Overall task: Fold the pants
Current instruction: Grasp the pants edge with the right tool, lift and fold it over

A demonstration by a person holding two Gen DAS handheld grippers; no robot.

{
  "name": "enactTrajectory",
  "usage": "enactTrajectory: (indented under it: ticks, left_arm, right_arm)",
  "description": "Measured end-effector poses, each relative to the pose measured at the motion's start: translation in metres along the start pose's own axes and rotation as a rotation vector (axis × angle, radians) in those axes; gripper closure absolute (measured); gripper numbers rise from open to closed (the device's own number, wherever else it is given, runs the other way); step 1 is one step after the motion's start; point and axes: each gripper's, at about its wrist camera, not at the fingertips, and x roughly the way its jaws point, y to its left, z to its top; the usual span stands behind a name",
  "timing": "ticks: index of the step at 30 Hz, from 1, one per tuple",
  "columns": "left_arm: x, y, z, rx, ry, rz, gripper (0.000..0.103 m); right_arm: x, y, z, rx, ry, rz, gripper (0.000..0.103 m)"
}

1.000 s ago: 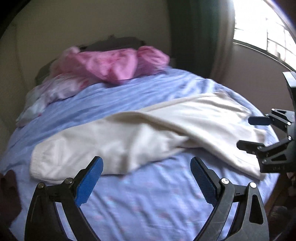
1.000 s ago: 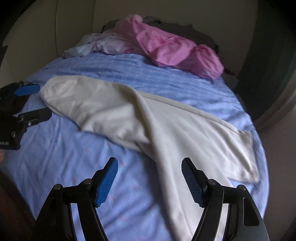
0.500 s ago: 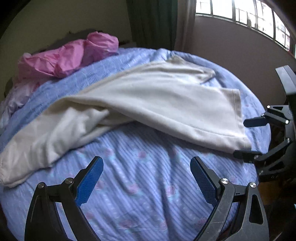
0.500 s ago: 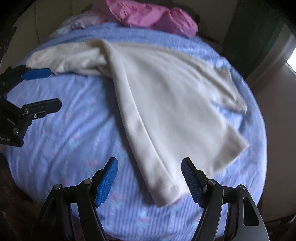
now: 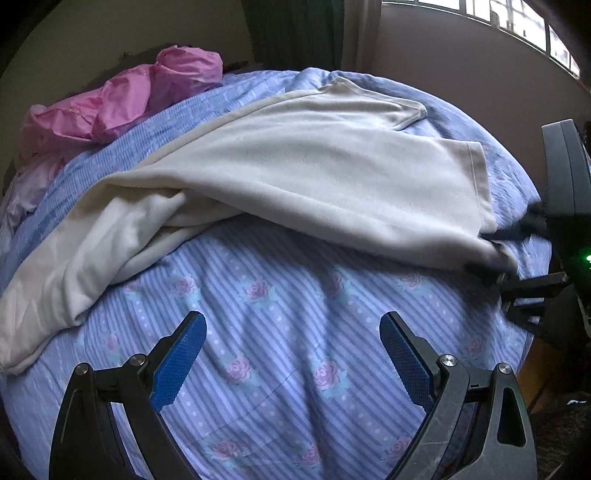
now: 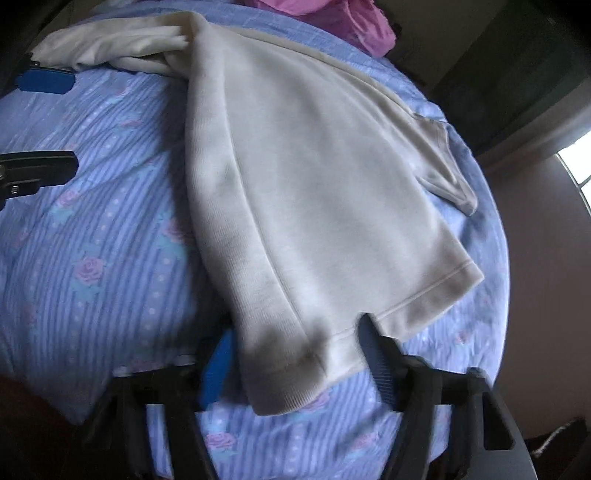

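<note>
A bed with a blue striped, rose-printed cover fills both views, and the cream pants lie spread across it, from about nine o'clock to three o'clock in the left wrist view. A heap of pink bedding sits at eleven o'clock near the wall.

The right gripper is at six o'clock in its own view, and its jaws have just been closing with the near leg hem between them. The picture is blurred there, so I cannot tell whether the pads already press the cloth. The left gripper stands wide open above bare cover, holding nothing, well apart from the pants.

The step in hand looks like taking hold of the leg end. To do it well, the right jaws should bite both layers of the hem squarely rather than one loose edge. The left gripper should likely go to the waist end at nine o'clock or the other leg, so the cloth lifts evenly and does not drag.

The left wrist view alone shows the window at one o'clock and the bunched waist end. The right wrist view alone shows the hem stitching and the second leg's hem at three o'clock.
</note>
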Motion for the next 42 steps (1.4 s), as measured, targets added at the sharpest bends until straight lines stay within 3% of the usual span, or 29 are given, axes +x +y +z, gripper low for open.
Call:
enactTrajectory:
  ticks: [1, 3, 9, 12, 16, 21, 26, 30, 36, 38, 40, 42]
  left_arm:
    - [0.0, 0.001, 0.0, -0.005, 0.002, 0.0, 0.007]
    - [-0.002, 0.006, 0.0, -0.011, 0.0, 0.004, 0.007]
    - [-0.014, 0.029, 0.009, -0.117, -0.048, 0.018, 0.007]
    - [-0.018, 0.034, 0.023, -0.183, -0.074, 0.037, 0.007]
    - [-0.018, 0.039, 0.048, -0.231, -0.096, 0.043, 0.007]
    - [-0.015, 0.055, 0.098, -0.23, -0.135, 0.109, 0.007]
    - [0.001, 0.074, 0.142, -0.213, -0.16, 0.186, 0.007]
    - [0.03, 0.083, 0.178, -0.165, -0.162, 0.257, 0.007]
    - [0.073, 0.089, 0.206, -0.145, -0.126, 0.321, 0.007]
    - [0.083, 0.088, 0.21, -0.136, -0.116, 0.341, 0.007]
    - [0.089, 0.086, 0.211, -0.135, -0.108, 0.342, 0.007]
    - [0.093, 0.085, 0.211, -0.137, -0.104, 0.33, 0.007]
  right_arm:
    - [0.0, -0.001, 0.001, 0.009, 0.016, 0.031, 0.083]
    - [-0.005, -0.001, 0.004, 0.018, 0.008, 0.028, 0.093]
    - [-0.07, -0.05, 0.031, 0.157, -0.17, -0.106, 0.095]
    - [-0.098, -0.096, 0.066, 0.239, -0.256, -0.207, 0.095]
    - [-0.111, -0.144, 0.124, 0.294, -0.286, -0.326, 0.095]
    - [-0.089, -0.195, 0.196, 0.322, -0.243, -0.412, 0.095]
    - [-0.043, -0.218, 0.254, 0.333, -0.183, -0.464, 0.095]
    - [-0.004, -0.239, 0.273, 0.383, -0.108, -0.465, 0.097]
    - [0.072, -0.263, 0.286, 0.467, 0.015, -0.443, 0.096]
    - [0.091, -0.262, 0.29, 0.479, 0.029, -0.451, 0.094]
    - [0.104, -0.26, 0.296, 0.48, 0.029, -0.465, 0.078]
    - [0.106, -0.26, 0.301, 0.472, 0.014, -0.491, 0.041]
